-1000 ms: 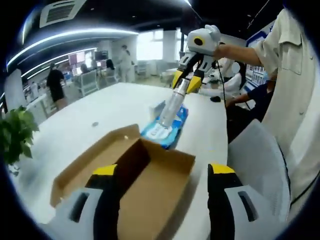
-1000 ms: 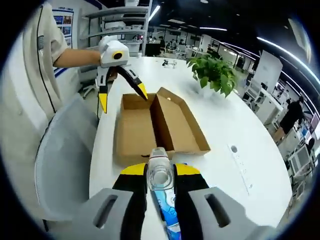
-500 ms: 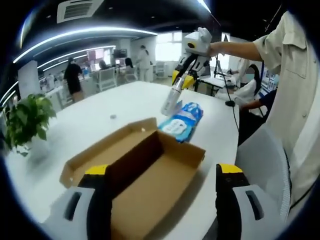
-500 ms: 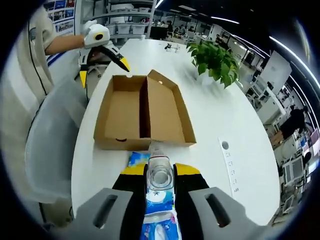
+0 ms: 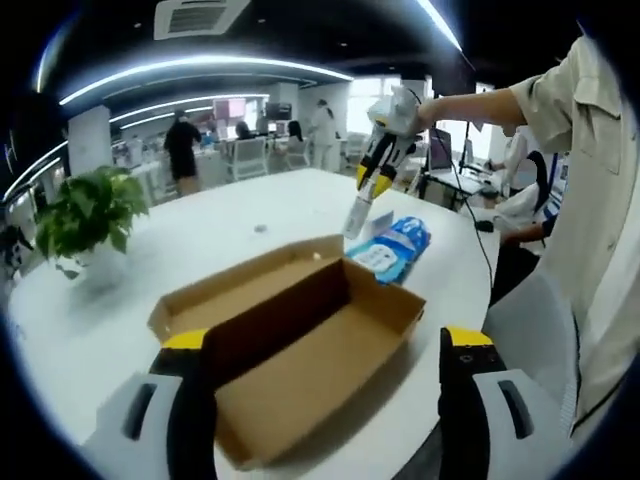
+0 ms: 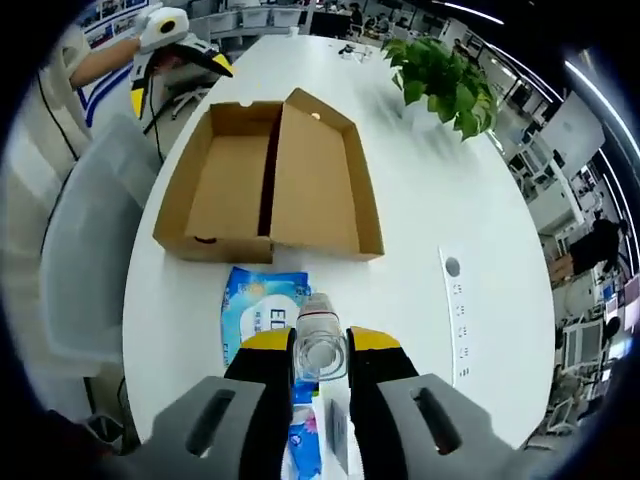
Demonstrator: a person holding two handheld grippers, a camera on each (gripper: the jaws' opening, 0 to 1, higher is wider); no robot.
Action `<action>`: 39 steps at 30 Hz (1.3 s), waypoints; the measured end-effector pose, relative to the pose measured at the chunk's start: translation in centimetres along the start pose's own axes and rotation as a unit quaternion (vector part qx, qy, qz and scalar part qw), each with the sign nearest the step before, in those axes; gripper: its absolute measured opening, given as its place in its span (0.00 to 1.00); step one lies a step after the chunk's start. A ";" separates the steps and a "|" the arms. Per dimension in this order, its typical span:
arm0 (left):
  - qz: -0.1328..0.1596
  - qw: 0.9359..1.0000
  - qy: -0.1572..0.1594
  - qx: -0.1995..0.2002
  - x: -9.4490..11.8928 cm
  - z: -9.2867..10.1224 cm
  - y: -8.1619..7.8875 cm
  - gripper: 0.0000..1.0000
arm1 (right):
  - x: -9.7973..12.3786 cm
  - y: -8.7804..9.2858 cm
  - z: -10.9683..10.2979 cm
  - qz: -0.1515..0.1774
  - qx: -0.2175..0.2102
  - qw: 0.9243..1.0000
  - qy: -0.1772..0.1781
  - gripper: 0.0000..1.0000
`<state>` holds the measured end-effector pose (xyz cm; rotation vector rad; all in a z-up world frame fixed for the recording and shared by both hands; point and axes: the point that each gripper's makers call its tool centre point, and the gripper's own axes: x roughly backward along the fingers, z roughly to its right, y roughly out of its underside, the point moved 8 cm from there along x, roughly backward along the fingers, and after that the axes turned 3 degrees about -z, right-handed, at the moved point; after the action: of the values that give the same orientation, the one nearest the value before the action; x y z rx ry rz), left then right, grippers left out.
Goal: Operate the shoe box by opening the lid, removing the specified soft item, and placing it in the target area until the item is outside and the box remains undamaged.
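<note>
The brown cardboard shoe box (image 5: 300, 340) (image 6: 270, 180) lies open on the white table, lid folded flat beside its base, nothing visible inside. A blue soft wipes pack (image 5: 392, 245) (image 6: 262, 310) lies flat on the table just beyond the box's short end. My right gripper (image 6: 320, 342) (image 5: 372, 185) is shut on a clear plastic bottle (image 6: 320, 335) (image 5: 359, 214) and hovers above the pack, apart from it. My left gripper (image 5: 325, 345) (image 6: 178, 82) is open, its jaws wide apart with nothing between them, above the box's near end.
A grey chair (image 6: 90, 250) (image 5: 535, 320) stands against the table's edge beside the box. A potted plant (image 6: 445, 75) (image 5: 90, 210) sits on the far side. A socket strip (image 6: 455, 300) is set in the tabletop. A person's sleeve (image 5: 590, 150) is close by.
My right gripper has risen with the bottle, off the blue pack, which stays on the table. My left gripper has drawn back from the box.
</note>
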<state>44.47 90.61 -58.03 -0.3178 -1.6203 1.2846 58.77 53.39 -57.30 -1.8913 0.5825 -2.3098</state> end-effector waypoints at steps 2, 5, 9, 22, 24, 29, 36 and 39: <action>0.000 1.000 -0.004 0.003 0.1 0.0 0.2 0.96 | -0.5 0.1 0.4 -0.010 -0.001 1.000 -0.003 0.17; -0.002 1.000 -0.007 0.006 0.2 0.0 0.3 0.96 | -1.4 0.2 1.1 -0.028 -0.001 1.000 -0.006 0.17; -0.001 1.000 -0.013 0.010 0.4 0.0 0.5 0.96 | -2.4 0.5 1.7 -0.045 -0.002 0.999 -0.010 0.17; -0.009 0.999 -0.035 0.030 1.3 -0.1 2.0 0.95 | -4.9 1.5 2.7 -0.088 -0.011 0.996 -0.018 0.17; -0.012 0.999 -0.037 0.034 1.4 0.0 2.3 0.94 | -5.1 1.6 2.7 -0.092 -0.013 0.995 -0.018 0.17; -0.022 0.998 -0.038 0.040 1.4 0.4 3.1 0.94 | -5.8 2.0 2.7 -0.102 -0.013 0.994 -0.025 0.18; -0.030 0.998 -0.037 0.044 1.4 0.6 3.8 0.93 | -6.6 2.1 2.7 -0.117 -0.011 0.993 -0.029 0.18; -0.033 0.998 -0.039 0.045 1.4 0.4 4.0 0.93 | -6.6 1.8 3.1 -0.112 -0.012 0.993 -0.025 0.18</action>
<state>42.03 92.95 -60.58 -0.1591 -1.6188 1.3298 62.89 53.12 -63.53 -2.1185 0.4140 -2.3856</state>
